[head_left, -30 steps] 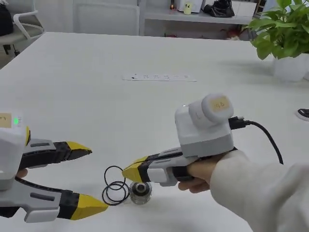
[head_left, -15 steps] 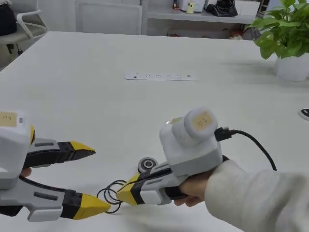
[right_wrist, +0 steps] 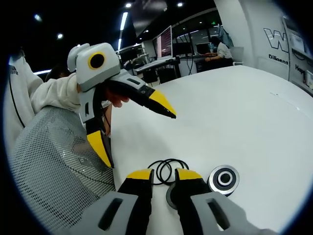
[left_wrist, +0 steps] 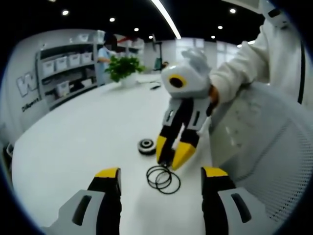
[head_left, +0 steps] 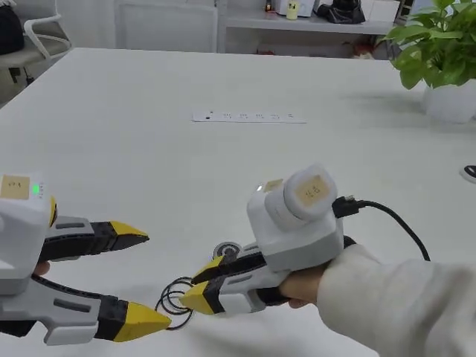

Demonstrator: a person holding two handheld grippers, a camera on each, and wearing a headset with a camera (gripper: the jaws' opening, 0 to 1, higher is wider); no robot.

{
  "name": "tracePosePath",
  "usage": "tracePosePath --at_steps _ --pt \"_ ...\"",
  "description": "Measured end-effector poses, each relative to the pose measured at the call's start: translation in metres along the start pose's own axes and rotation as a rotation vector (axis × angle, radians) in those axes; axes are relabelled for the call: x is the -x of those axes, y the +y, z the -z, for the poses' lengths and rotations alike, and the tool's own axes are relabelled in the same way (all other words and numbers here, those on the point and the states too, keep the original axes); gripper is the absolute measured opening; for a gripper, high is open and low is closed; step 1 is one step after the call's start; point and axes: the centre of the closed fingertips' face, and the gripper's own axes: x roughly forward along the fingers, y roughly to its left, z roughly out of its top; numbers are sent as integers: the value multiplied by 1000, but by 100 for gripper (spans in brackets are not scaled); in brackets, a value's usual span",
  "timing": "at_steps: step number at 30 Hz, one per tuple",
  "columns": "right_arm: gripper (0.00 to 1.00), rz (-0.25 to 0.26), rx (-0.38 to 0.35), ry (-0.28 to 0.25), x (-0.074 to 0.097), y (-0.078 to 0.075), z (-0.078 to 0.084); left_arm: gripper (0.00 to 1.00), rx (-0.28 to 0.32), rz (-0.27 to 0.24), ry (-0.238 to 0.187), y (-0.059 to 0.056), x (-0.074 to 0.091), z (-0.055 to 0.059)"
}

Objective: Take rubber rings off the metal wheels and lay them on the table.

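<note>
Holding our right gripper (head_left: 195,284) at the rubber rings (head_left: 172,296).
Left gripper (head_left: 158,280) gapes wide; whether right grips one, we cannot tell.

The left gripper (head_left: 156,280) is held low and roughly level, its jaws spread wide, with one yellow tip above the other in the head view. The left hand (right_wrist: 113,101) wraps the handle behind the jaws. The right gripper (head_left: 192,291) points back toward it, nose tilted down, its tips just ahead of the left gripper's lower jaw. Its jaws are drawn close with a narrow gap between them — whether they pinch anything cannot be told. The right hand (head_left: 301,284) grips the handle from beneath, and a white sleeve (head_left: 394,305) covers the forearm behind it.
</note>
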Motion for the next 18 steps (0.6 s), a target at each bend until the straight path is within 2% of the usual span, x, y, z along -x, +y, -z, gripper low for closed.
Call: tracePosePath --at_steps 9,14,18 --pt "16 42 -33 -49 9 -15 -10 67 4 7 -11 0 -1 -3" --pt "16 67 -50 -70 14 -24 -13 67 4 10 -37 -1 0 -11" --pt "16 93 -70 -88 21 -35 -14 67 6 2 -49 3 1 -17"
